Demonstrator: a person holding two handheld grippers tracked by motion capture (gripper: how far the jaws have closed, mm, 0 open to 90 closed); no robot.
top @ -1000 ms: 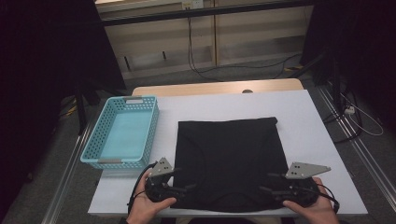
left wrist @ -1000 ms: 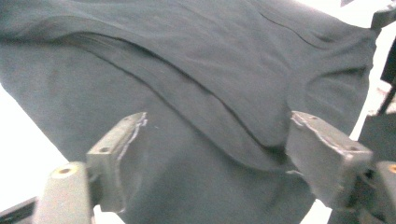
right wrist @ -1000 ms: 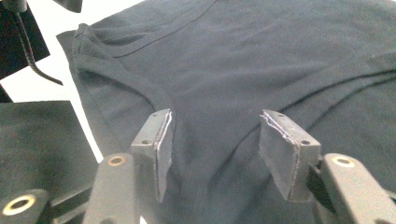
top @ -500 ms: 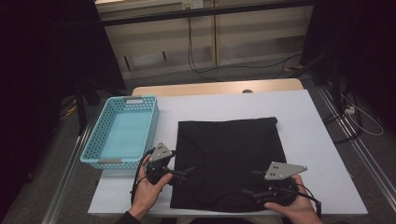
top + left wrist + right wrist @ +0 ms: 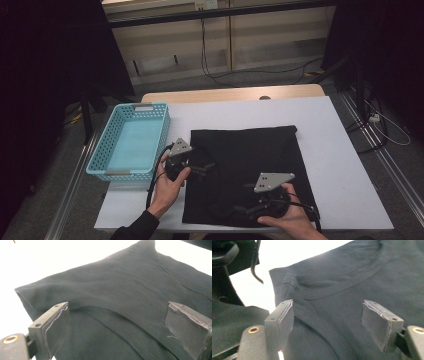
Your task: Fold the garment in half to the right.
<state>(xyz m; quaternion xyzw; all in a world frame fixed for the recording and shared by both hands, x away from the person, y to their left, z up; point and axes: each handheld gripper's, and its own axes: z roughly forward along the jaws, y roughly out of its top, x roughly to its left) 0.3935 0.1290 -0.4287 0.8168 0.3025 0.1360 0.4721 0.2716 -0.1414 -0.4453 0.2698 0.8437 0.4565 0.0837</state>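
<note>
On the white desk [image 5: 340, 165], we hold two grippers over one black cloth [image 5: 260, 150] that lies flat at the desk's middle, its near edge close to us. Our left hand [image 5: 167, 187] reaches in from below and tips the left gripper [image 5: 207, 166] toward the cloth's left edge; its fingers [image 5: 56, 325] stand spread wide, nothing pinched, the cloth lying beneath them. Our right hand [image 5: 290, 217] carries the right gripper [image 5: 245, 197] low over the cloth's near part, pointing left; its fingers [image 5: 284, 320], which have just been opening, stand apart with a fabric fold between them, unpressed. One turquoise basket [image 5: 107, 150] sits at the desk's left side.
</note>
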